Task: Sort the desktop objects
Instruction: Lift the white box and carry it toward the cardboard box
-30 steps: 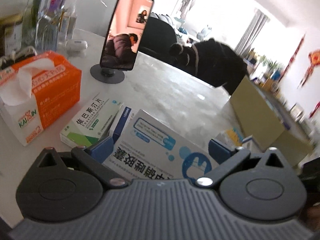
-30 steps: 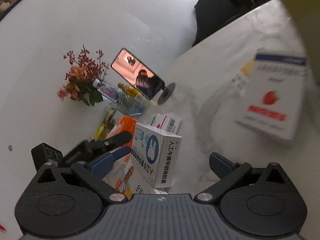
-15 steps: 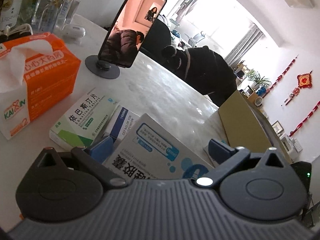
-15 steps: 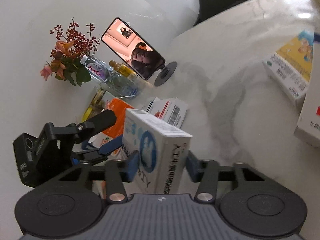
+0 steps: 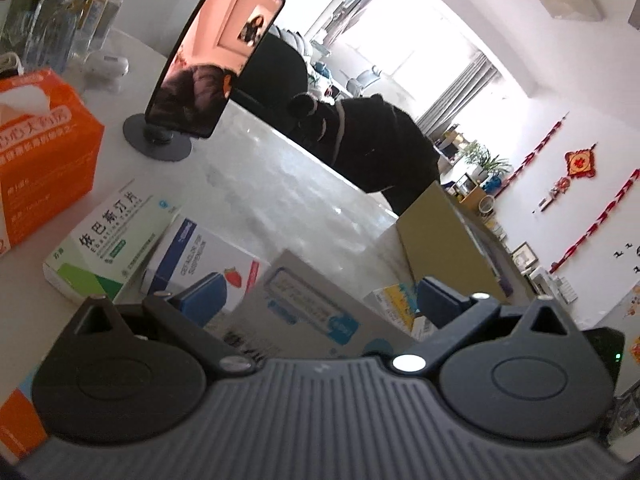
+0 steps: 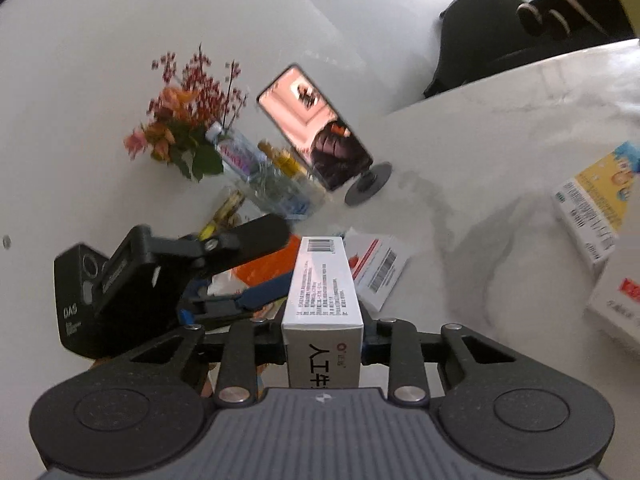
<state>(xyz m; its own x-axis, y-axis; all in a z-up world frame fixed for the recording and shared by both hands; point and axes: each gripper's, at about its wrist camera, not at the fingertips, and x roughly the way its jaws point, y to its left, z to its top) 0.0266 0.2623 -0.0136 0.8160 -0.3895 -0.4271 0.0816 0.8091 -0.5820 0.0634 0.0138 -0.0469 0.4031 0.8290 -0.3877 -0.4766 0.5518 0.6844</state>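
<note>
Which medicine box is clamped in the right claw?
The white box with the barcode end, pinched in the right claw; the other boxes lie flat on the table.

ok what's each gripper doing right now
left gripper: open, white and blue medicine box between its tongs.
right gripper: just closed on that box.

The right gripper [image 6: 323, 344] is seen with its jaws just drawn in, both pads pressed flat against the narrow sides of a white box held at twelve o'clock. The left gripper [image 5: 320, 300] is held with jaws spread wide and nothing pinched between its pads; in the right wrist view it is seen at ten o'clock.
</note>
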